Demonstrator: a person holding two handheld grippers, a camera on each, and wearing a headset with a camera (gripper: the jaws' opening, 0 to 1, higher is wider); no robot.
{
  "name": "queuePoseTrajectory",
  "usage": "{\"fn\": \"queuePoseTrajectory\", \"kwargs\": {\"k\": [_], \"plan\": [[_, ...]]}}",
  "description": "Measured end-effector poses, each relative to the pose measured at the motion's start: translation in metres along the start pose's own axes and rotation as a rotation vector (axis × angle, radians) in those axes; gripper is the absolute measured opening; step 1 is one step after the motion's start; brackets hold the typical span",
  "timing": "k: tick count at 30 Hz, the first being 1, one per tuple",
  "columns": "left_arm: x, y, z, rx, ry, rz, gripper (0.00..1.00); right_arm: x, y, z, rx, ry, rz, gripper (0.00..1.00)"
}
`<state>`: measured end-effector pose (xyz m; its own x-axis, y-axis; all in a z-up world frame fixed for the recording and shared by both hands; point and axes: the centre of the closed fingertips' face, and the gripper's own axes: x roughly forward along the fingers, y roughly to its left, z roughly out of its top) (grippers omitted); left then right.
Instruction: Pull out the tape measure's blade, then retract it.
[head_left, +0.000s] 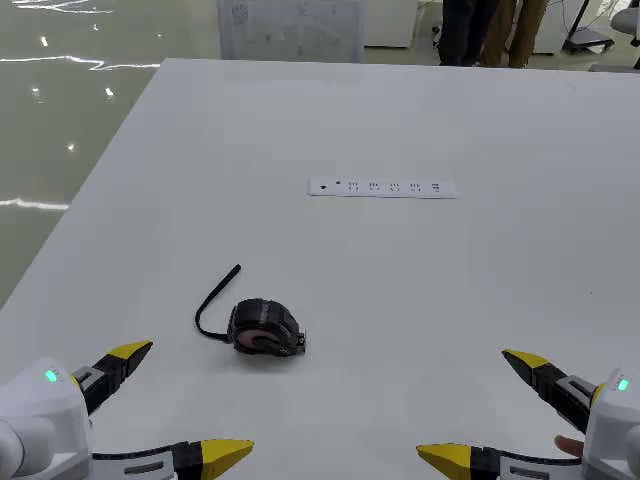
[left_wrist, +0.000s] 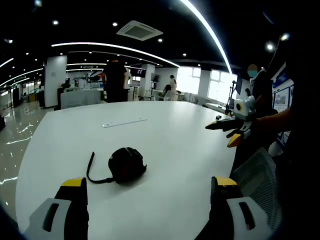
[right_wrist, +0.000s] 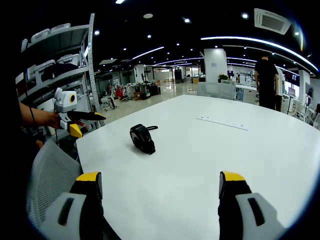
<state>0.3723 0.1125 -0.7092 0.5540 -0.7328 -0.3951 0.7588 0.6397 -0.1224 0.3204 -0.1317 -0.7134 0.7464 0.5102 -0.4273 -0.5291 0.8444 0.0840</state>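
A black tape measure (head_left: 264, 327) with a black wrist strap (head_left: 212, 300) lies on the white table (head_left: 400, 290), blade fully inside. It sits ahead of my left gripper (left_wrist: 149, 186) as the tape measure (left_wrist: 126, 164), and left of centre in the right gripper view as the tape measure (right_wrist: 142, 138). My left gripper (head_left: 165, 400) is at the bottom left, jaws wide apart and empty. My right gripper (head_left: 495, 405) is at the bottom right, also open and empty. Both stand well short of the tape measure.
A white power strip (head_left: 382, 187) lies flat further back on the table. A grey mesh chair (right_wrist: 47, 175) stands by the near edge. People stand beyond the table's far edge (head_left: 490, 30). Shelves (right_wrist: 55, 70) line one side.
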Motion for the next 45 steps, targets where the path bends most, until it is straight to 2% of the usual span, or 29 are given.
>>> {"fn": "queuePoseTrajectory", "kwargs": {"k": [9,23,37,45], "plan": [[0.004,-0.001,0.010,0.002,-0.004,0.011,1.00,0.005,0.003,0.000,0.001,0.009,0.008,1.00],[0.007,0.001,0.007,0.018,0.016,0.009,1.00,0.004,0.003,0.000,-0.009,0.009,0.011,1.00],[0.013,0.001,0.008,0.062,0.046,-0.011,0.99,0.004,-0.002,-0.001,-0.028,0.022,0.011,0.99],[0.017,0.003,0.006,0.100,0.089,-0.029,0.96,0.006,-0.002,0.001,-0.078,0.030,0.043,0.96]]}}
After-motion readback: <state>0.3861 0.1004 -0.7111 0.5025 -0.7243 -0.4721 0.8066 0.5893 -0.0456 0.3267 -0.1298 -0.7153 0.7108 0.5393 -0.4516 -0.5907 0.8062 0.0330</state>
